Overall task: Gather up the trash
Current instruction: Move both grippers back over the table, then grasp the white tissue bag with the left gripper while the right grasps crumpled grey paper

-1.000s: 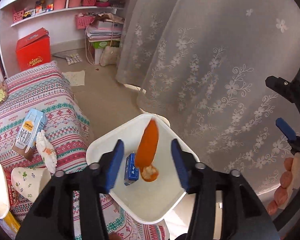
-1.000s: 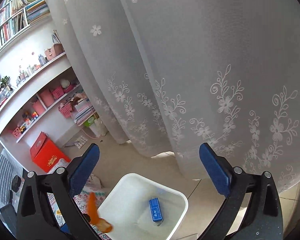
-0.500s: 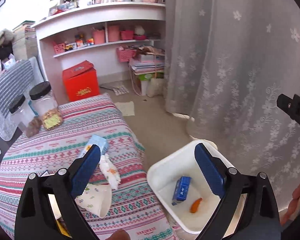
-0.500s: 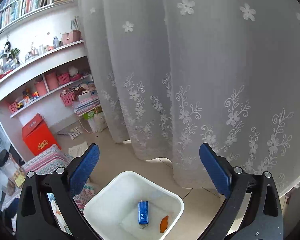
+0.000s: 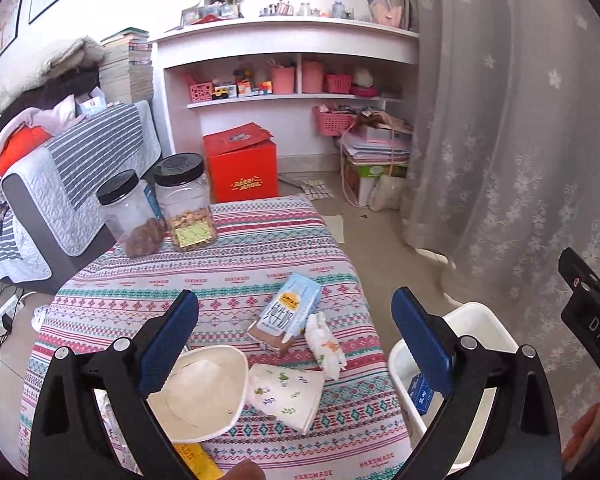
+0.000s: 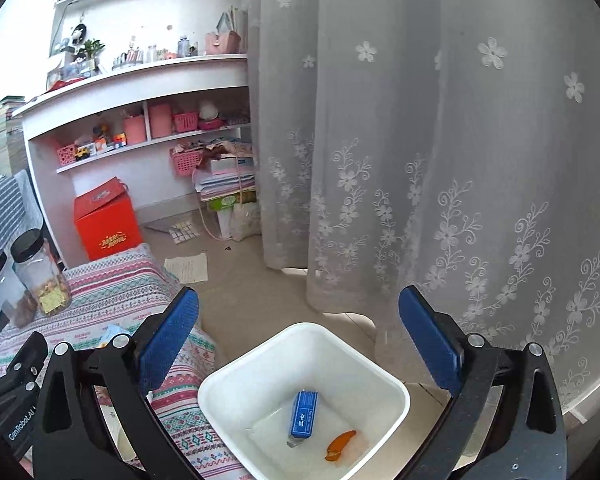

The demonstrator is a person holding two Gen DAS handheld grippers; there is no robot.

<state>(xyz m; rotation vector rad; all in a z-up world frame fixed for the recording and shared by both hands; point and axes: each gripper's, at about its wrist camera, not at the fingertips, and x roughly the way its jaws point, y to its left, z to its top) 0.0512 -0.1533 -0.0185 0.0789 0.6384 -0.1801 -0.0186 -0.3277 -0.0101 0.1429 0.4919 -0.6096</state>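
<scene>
Several pieces of litter lie on the table under the striped, patterned cloth (image 5: 236, 268), all of them between the spread fingers of the left gripper (image 5: 296, 336), whose jaws have just been opening and now stand wide with nothing between the pads. Going left to right in the left wrist view: a shallow cream paper bowl (image 5: 202, 394), light and easily crushed, probably best pinched at its rim; a flattened white paper cup with small green leaf prints (image 5: 286, 396), limp and thin, likely to fold under the pads, so a grip across its middle looks safest; a crumpled white tissue with orange marks (image 5: 326, 344), soft and nearly weightless, to be taken anywhere on its bulk; and touching it a pale blue and brown drink carton (image 5: 286, 316) lying on its side, stiff-walled, probably empty and light, best held across its narrow faces. The carton carries large Chinese characters that I cannot read reliably. "HANDMADE" is woven into the cloth.

To the right, on the floor just beside the table, stands the square white plastic bin (image 6: 384, 376). It holds a small blue box with white lettering (image 6: 304, 420), too small to read, and an orange scrap of peel (image 6: 340, 444). The right gripper (image 6: 300, 344) hangs above the bin, jaws wide and empty. The left gripper's housing reads "GenRobot.AI" in the right wrist view.
</scene>
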